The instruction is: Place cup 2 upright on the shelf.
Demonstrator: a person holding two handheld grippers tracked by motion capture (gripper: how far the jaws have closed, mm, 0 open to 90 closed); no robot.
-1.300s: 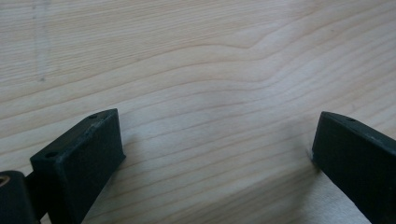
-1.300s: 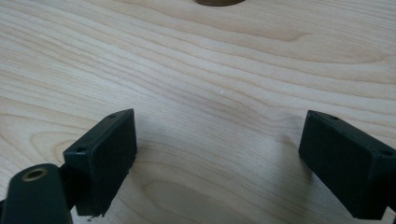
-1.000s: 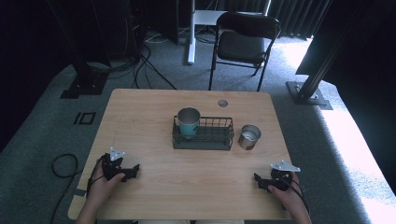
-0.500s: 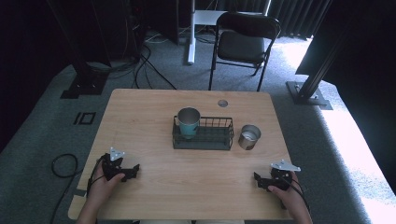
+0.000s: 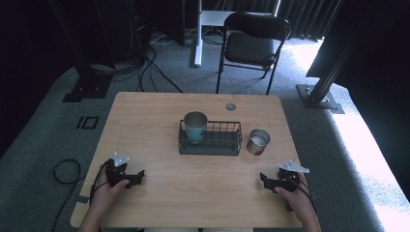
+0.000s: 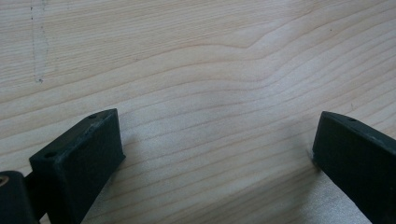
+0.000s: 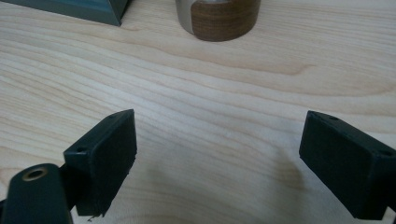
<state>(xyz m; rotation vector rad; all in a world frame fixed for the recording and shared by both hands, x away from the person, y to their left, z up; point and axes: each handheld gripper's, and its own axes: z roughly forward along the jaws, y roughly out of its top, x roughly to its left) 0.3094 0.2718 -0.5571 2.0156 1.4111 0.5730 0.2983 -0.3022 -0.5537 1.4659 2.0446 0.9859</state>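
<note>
Where dim, perhaps carpet [image 5: 43,145]; wooden table [image 5: 159,104].

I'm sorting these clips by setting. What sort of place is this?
Probably a lab or studio recording space: a wooden table on grey carpet, dark curtains, a folding chair, floor cables and metal stand bases.

left gripper [image 5: 137,176]: black body, grey three-cornered plate on top, black cable looping off at 8 o'clock | right gripper [image 5: 265,180]: same black build, grey plate, cable along the forearm | jaws up close: matte black rectangular blocks, small screw holes in the top faces, a brass-ringed hole at 7 o'clock | forearms bare, no sleeves
</note>
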